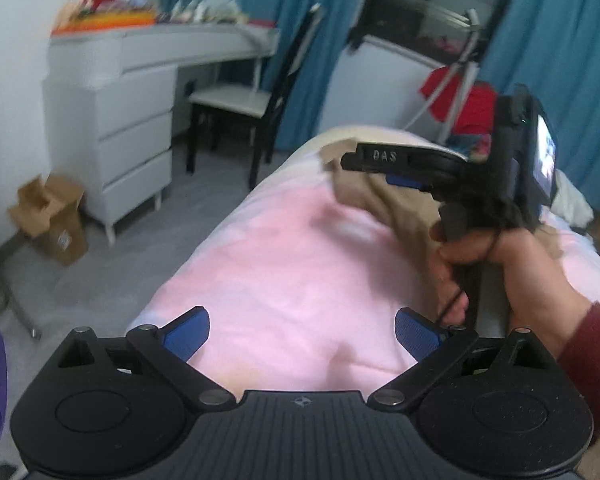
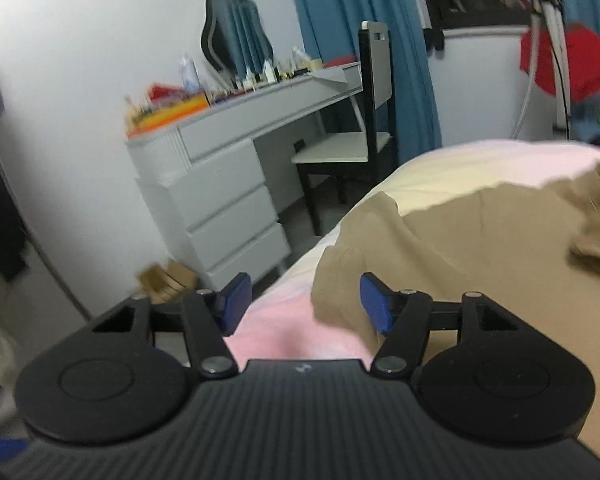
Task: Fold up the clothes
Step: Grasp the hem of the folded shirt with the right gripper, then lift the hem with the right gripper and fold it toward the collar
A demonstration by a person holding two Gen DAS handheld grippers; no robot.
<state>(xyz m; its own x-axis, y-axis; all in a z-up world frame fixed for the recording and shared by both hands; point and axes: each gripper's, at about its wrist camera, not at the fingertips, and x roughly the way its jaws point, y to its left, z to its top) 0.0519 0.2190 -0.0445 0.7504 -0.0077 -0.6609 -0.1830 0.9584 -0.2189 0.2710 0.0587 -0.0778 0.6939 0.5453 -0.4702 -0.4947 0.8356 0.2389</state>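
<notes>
A tan garment (image 1: 388,208) lies crumpled on the pink bed cover (image 1: 280,260) at the far right. In the right wrist view the tan garment (image 2: 460,248) spreads over the right side of the bed cover (image 2: 292,332). My right gripper (image 2: 304,304) is open just above the cloth's left edge, and its blue pads do not press on it. In the left wrist view a hand in a dark red sleeve holds the right gripper (image 1: 364,164) over the garment. My left gripper (image 1: 302,334) hangs open over bare pink cover, with nothing between its fingers.
A grey dresser and desk (image 1: 112,120) with clutter on top stands left of the bed, with a black chair (image 1: 240,100) beside it. A cardboard box (image 1: 52,216) sits on the floor. Red clothes (image 1: 460,100) hang on a rack by teal curtains.
</notes>
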